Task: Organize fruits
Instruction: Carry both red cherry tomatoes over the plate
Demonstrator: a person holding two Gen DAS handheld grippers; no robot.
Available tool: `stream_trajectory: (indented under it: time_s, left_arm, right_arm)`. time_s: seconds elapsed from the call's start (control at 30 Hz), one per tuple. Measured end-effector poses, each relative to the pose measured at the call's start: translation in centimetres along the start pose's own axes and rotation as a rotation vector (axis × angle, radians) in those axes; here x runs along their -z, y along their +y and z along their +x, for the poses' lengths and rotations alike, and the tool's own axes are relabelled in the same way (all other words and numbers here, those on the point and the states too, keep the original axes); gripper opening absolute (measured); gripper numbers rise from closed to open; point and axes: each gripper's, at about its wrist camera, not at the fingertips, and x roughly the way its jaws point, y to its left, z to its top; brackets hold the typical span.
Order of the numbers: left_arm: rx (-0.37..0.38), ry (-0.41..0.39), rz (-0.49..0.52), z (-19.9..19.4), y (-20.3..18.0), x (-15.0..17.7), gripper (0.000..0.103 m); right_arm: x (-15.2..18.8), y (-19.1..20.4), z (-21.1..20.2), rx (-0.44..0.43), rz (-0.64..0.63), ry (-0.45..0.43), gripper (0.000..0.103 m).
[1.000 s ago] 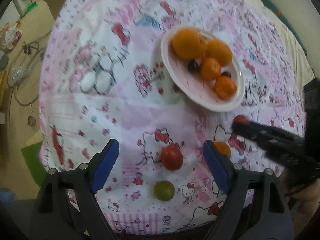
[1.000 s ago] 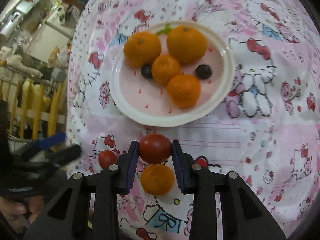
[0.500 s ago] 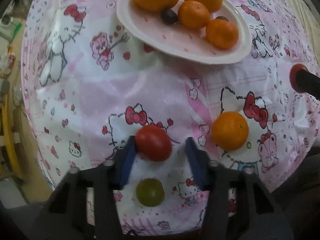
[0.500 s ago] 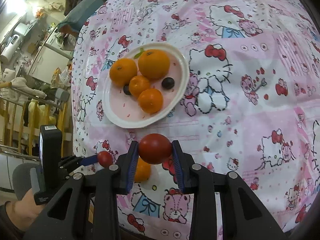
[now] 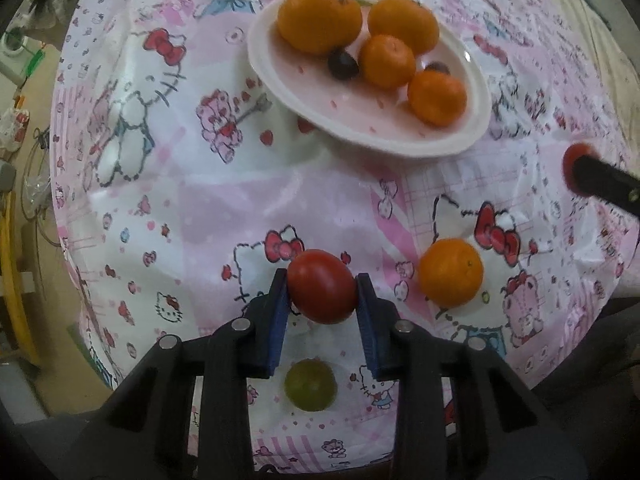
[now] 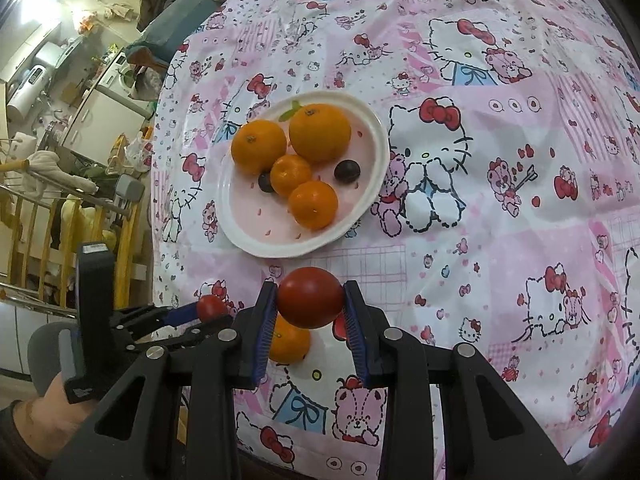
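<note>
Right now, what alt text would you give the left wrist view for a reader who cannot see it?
The left hand-held gripper is shut on a red oval tomato above a pink cartoon-print tablecloth. A small green round fruit lies below it and a loose orange mandarin beside it; a white plate behind holds four mandarins and two dark berries.

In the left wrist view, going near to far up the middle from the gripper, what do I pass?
Round green fruit on the cloth → red tomato between the left gripper's blue pads → bare stretch of pink cartoon-print tablecloth → white plate's near rim → small dark grape on the plate → largest orange at the plate's far side.
</note>
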Motion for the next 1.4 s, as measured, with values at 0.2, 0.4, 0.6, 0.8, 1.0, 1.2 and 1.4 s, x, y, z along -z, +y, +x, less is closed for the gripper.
stream_trajectory:
  time_s: [0.2,0.4,0.6,0.8,1.0,1.2,1.4]
  left_arm:
    - [0.021,-0.087,-0.016,-2.6,0.5,-0.9,0.028]
    - [-0.007,-0.158,0.005,-3.7,0.8,-1.2,0.028]
    - [0.003,-0.239,-0.013,-6.0,2.2,-2.6,0.028]
    - [0.027,-0.271,-0.058,-7.1,3.3,-5.5,0.028]
    - [0.021,-0.262,-0.048,-6.7,2.9,-7.8,0.028]
    - [0.029,-0.239,-0.017,-4.6,2.0,-10.0,0.028]
    - [0.072,-0.178,-0.015,-1.7,1.3,-11.0,0.028]
  right_arm:
    - [-0.5,0.1,0.0,0.0,0.007,-0.011,0.035]
    - [-1.7,0.3,-0.3,-0.027,0.006,-0.054,0.035]
    - [-3.5,0.3,-1.4,-0.061,0.007,-0.137,0.035]
    - [-5.6,0.1,-1.7,-0.083,0.026,-0.182,0.035]
    - [-7.3,-0.8,-1.0,-0.079,0.036,-0.183,0.035]
    - [-8.5,-1.8,0.2,-0.091,0.069,-0.166,0.035]
    - [-9.2,-2.6,3.2,-0.079,0.086,-0.099,0.035]
